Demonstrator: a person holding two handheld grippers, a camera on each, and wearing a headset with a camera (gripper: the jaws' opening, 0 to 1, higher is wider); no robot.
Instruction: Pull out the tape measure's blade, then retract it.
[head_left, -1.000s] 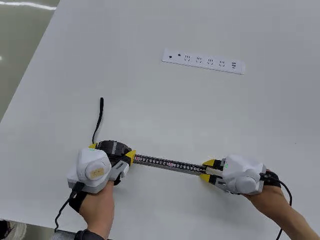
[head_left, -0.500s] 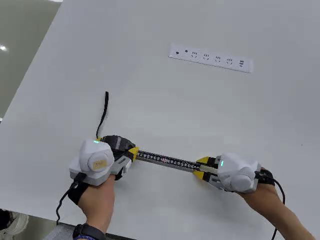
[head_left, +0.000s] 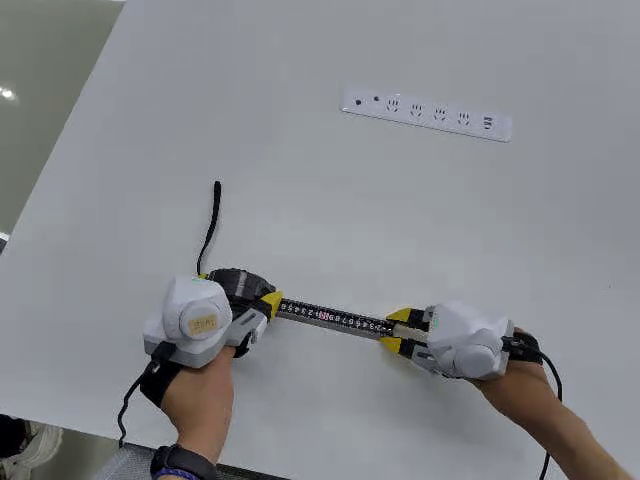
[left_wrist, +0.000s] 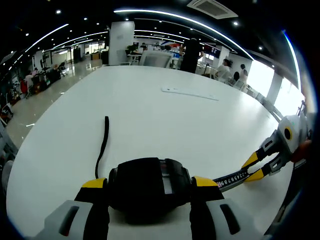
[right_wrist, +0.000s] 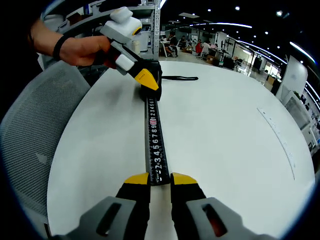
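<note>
Tape measure (left_wrist: 150, 187) lies near the front edge of the tabletop (head_left: 300, 180), black case flat on the surface. The left gripper (head_left: 238, 290) has its yellow-tipped fingers closed around the case from both sides. Blade (head_left: 330, 320) is partly drawn out, running across to the right gripper (head_left: 396, 331), whose fingers are pinched narrow on the blade's end. In the right gripper view the printed numbers read clearly up to the case.

Handling, as a guess: the case looks hard, compact and fairly weighty, so a side clamp across the body suits it. The blade looks thin and springy - stiff along its length, but likely to kink if twisted, and slick under the fingers. Best hold is at the tip, pulling straight in line with the case mouth. The spring would likely whip it back if let go, so feed it back slowly.

Room: a wrist strap (head_left: 210, 225) trails away from the case on the far side, and a power strip (head_left: 427, 113) sits well apart. There is wide bare surface to the right for more pull - the near edge is close under both hands.
</note>
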